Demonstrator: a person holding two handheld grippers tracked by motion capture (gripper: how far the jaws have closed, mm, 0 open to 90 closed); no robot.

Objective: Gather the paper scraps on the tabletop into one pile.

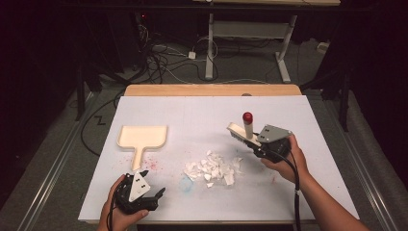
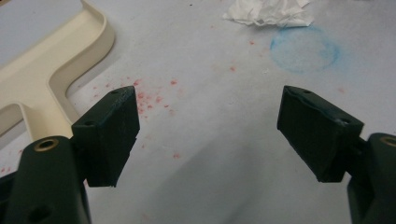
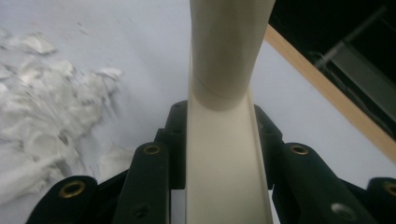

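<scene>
A cream dustpan [image 1: 143,137] lies flat at the left of the white table, its handle pointing toward me. Just below that handle my left gripper [image 1: 158,197] is open with nothing in it; in the left gripper view its jaws [image 2: 210,100] stand wide apart over bare table, with the dustpan [image 2: 51,65] to their left. A pile of torn white paper scraps [image 1: 211,167] sits in the middle. At the pile's upper right, my right gripper [image 1: 257,144] is shut on a cream brush [image 1: 243,130] with a red-tipped handle. The right gripper view shows the brush [image 3: 224,140] between the jaws and the scraps [image 3: 42,107] to the left.
A white sheet [image 1: 202,110] covers the table, whose wooden far edge [image 1: 211,90] is exposed. There is a faint blue ring stain [image 2: 303,46] and red specks [image 2: 149,100] on the sheet near the left gripper. Cables and desk legs [image 1: 210,53] are on the floor beyond.
</scene>
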